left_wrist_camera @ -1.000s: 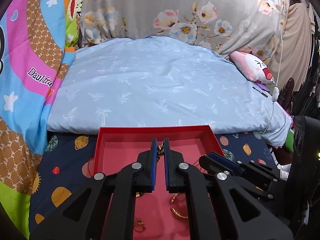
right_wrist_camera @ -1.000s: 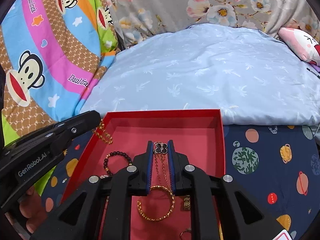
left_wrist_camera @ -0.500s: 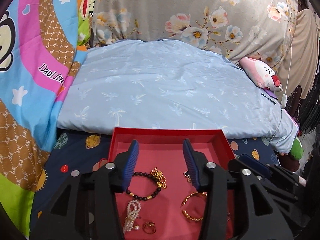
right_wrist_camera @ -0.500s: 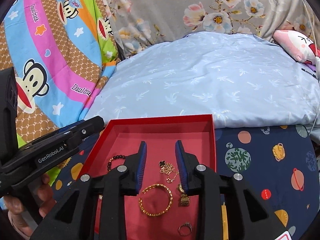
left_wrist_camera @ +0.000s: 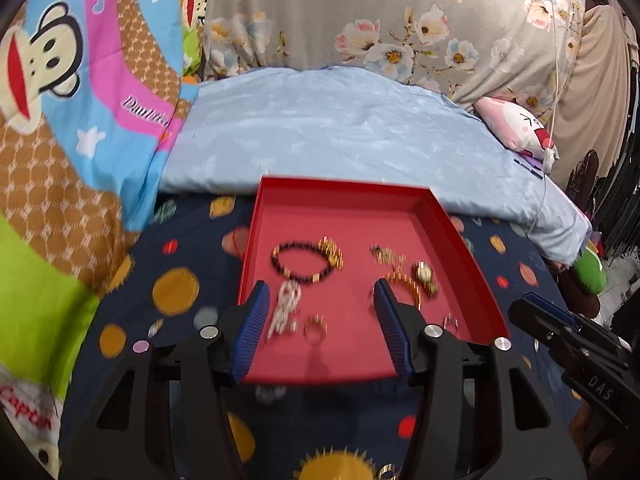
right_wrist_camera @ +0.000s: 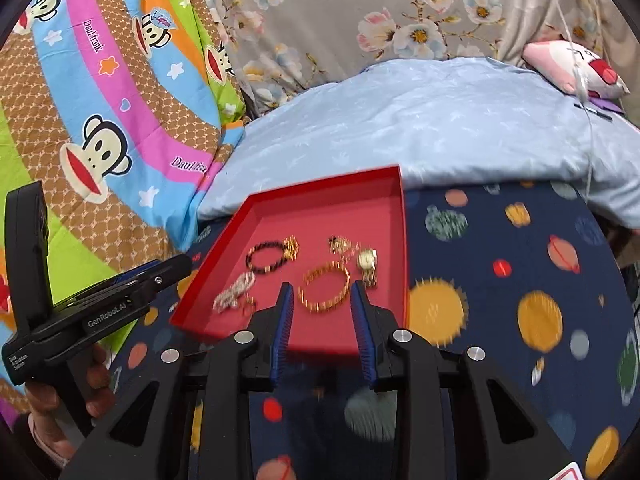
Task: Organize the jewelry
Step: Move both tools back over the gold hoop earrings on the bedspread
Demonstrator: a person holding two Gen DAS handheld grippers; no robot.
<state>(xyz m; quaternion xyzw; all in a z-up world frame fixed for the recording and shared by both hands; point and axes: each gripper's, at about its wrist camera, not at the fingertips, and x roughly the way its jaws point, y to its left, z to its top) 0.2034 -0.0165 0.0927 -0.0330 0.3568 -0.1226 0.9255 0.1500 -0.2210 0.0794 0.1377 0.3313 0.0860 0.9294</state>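
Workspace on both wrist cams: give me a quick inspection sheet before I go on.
Surface: navy planet-print sheet on a bed.
Job's things: red tray holding black bead bracelet, gold bangle, gold watch, gold chain, pearl piece, ring.
Clutter: nothing seen on the sheet.
Grippers: left gripper and right gripper both open, empty, at the tray's near edge.
Cables: white cord hanging at the right.
Surroundings: light blue quilt, monkey-print blanket, floral fabric, pink plush.
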